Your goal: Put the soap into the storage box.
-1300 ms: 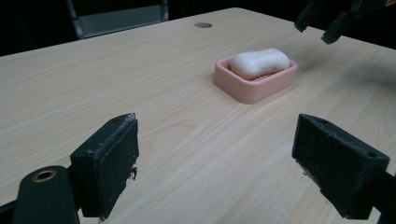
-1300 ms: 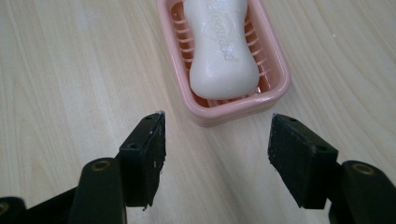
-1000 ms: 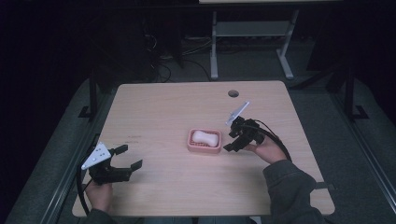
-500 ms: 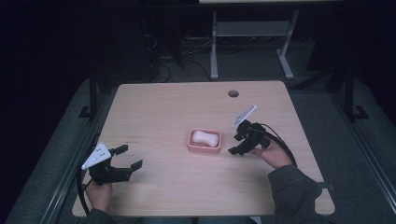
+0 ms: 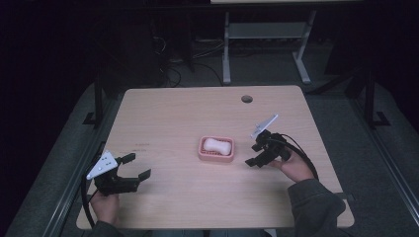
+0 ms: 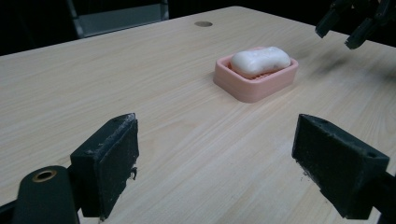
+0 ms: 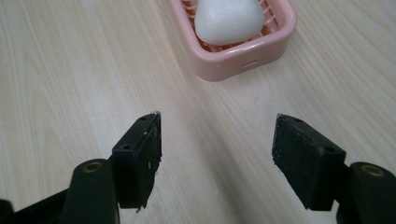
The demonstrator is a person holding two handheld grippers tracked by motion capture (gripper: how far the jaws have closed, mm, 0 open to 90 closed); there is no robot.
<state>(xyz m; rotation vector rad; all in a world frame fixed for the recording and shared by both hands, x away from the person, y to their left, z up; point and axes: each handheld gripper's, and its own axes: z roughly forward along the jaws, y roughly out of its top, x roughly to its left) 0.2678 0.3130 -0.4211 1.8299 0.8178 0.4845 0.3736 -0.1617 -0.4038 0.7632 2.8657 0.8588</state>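
A white soap bar (image 5: 218, 145) lies in a pink soap dish (image 5: 216, 158) at the middle of the table. My right gripper (image 5: 252, 154) hovers just right of the dish and points at it. Its jaws have just been opening, with nothing between them. In the right gripper view the dish (image 7: 243, 58) and soap (image 7: 229, 18) sit beyond the parted jaws of the right gripper (image 7: 217, 140). My left gripper (image 5: 140, 165) rests open near the front left edge, far from the dish (image 6: 254, 86). In the left gripper view the left gripper (image 6: 215, 154) frames bare wood.
The wooden table (image 5: 188, 113) has a round cable hole (image 5: 246, 98) at the back right. A metal table frame (image 5: 267, 34) stands on the dark floor behind. Bare wood lies all around the dish.
My right gripper has drawn back to the right, away from the soap dish, and its jaws stand wider. The left gripper, soap and dish have not moved.
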